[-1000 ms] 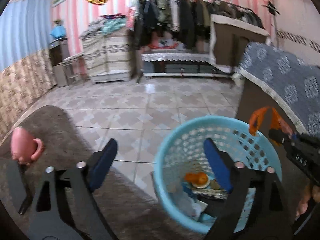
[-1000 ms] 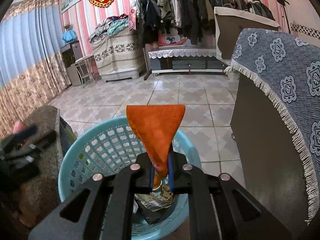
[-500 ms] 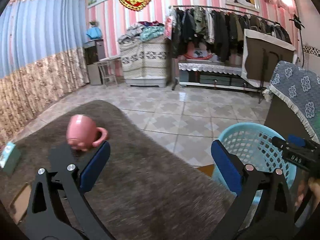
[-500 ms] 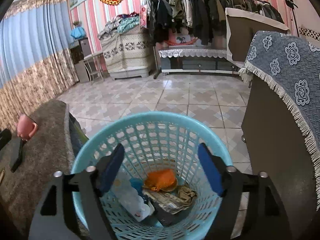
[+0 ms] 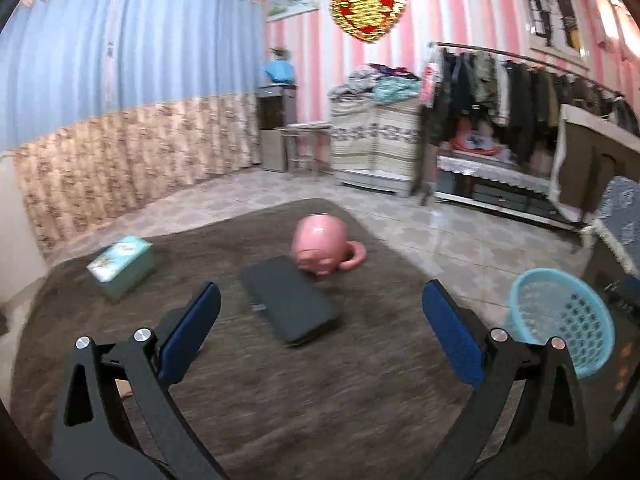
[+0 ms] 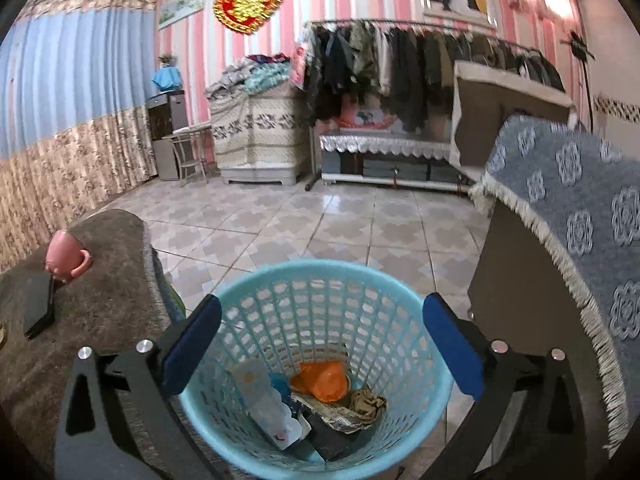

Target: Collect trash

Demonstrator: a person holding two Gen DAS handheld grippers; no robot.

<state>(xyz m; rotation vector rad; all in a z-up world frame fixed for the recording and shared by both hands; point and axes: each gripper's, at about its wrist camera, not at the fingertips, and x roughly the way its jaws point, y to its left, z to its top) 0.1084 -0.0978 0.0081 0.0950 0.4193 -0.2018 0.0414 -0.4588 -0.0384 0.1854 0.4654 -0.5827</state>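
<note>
My right gripper (image 6: 321, 300) hangs over the light blue trash basket (image 6: 320, 266); its jaws are opening and nothing is between them. An orange wrapper (image 6: 320, 380) lies in the basket on crumpled paper and plastic. My left gripper (image 5: 320, 288) is open and empty above the table's brown cloth (image 5: 280, 392), facing a flat black case (image 5: 290, 304). Behind that case an upside-down pink mug (image 5: 320, 246) rests on the cloth. A teal box (image 5: 122, 264) lies to the left. The basket (image 5: 560, 312) stands on the floor beyond the table's right edge.
A cabinet draped with a blue patterned cloth (image 6: 560, 200) stands close to the right of the basket. The brown-clothed table (image 6: 100, 280) is at its left, with the mug (image 6: 64, 254) on it. Tiled floor (image 6: 320, 220) stretches to a clothes rack and cupboards.
The right gripper opened and the orange wrapper dropped into the basket. The left gripper swung left, from over the basket to over the table with the mug and black case.
</note>
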